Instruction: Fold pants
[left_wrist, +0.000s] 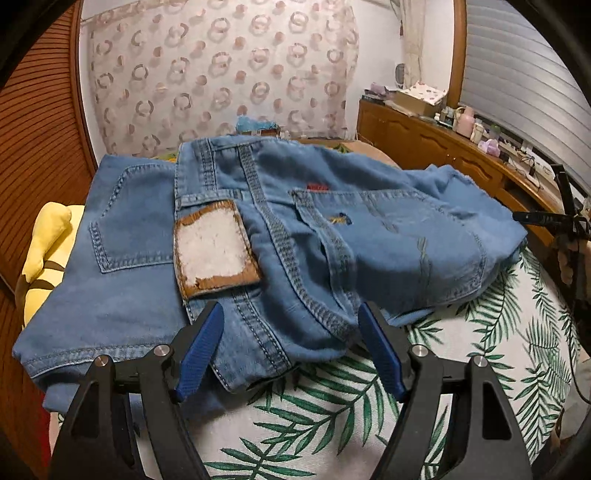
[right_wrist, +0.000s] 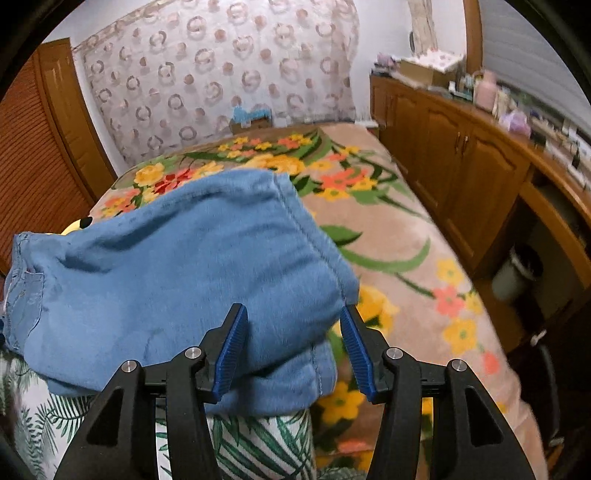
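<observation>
Blue denim pants (left_wrist: 258, 240) lie folded in a bundle on a leaf-print cover (left_wrist: 461, 350), waistband side toward me with a worn brown leather patch (left_wrist: 214, 247) and back pockets showing. My left gripper (left_wrist: 291, 332) is open, its blue pads either side of the waistband edge, just above the fabric. In the right wrist view the folded leg end of the pants (right_wrist: 177, 273) lies on the cover. My right gripper (right_wrist: 293, 332) is open, straddling the near edge of that fold. The right gripper also shows at the far right of the left wrist view (left_wrist: 546, 219).
A floral blanket (right_wrist: 388, 229) covers the bed beyond the pants. A yellow plush toy (left_wrist: 48, 251) sits at the left. Wooden cabinets (right_wrist: 461, 166) with clutter on top run along the right. A wooden slatted door (left_wrist: 37, 147) stands at the left. A bin (right_wrist: 517, 273) stands on the floor.
</observation>
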